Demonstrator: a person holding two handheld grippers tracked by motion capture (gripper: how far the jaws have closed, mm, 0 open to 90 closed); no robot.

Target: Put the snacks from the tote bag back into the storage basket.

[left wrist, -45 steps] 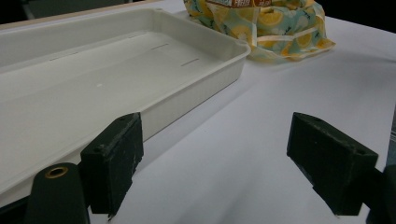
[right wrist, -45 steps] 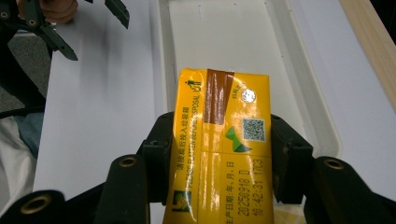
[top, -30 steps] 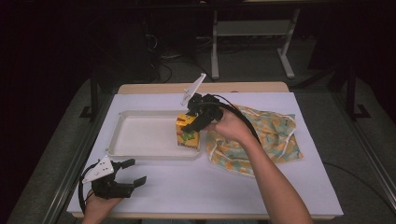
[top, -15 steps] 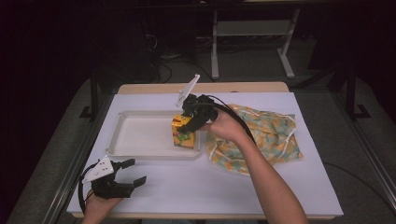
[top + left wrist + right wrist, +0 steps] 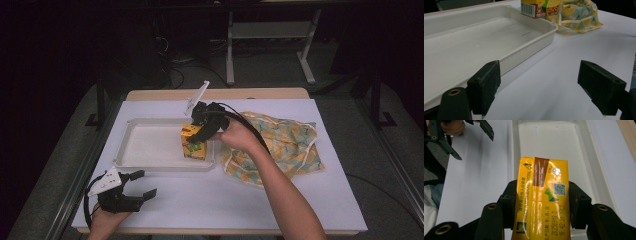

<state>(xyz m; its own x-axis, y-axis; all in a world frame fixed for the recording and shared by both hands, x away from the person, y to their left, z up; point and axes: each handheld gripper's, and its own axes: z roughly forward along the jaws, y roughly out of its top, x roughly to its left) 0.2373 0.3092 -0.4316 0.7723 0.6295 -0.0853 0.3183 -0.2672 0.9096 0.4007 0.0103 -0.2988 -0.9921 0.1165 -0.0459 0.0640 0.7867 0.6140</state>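
The juice carton (image 5: 194,141) was held over the near right corner of the white tray (image 5: 145,145), its base apparently just clear of the tray floor. The right gripper (image 5: 543,202) had its fingers (image 5: 509,202) closed flat against the carton's two broad sides near the top. A small carton like this was probably light if empty, heavier if full, with stiff edges but walls that dent under a hard squeeze; its glossy skin looked slippery, so a hold across the flat faces suited it. Beside the tray lay a lemon-print cloth bag (image 5: 280,145) on the bench (image 5: 240,200). The left gripper (image 5: 132,192) rested near the front edge, fingers spread wide and holding nothing.
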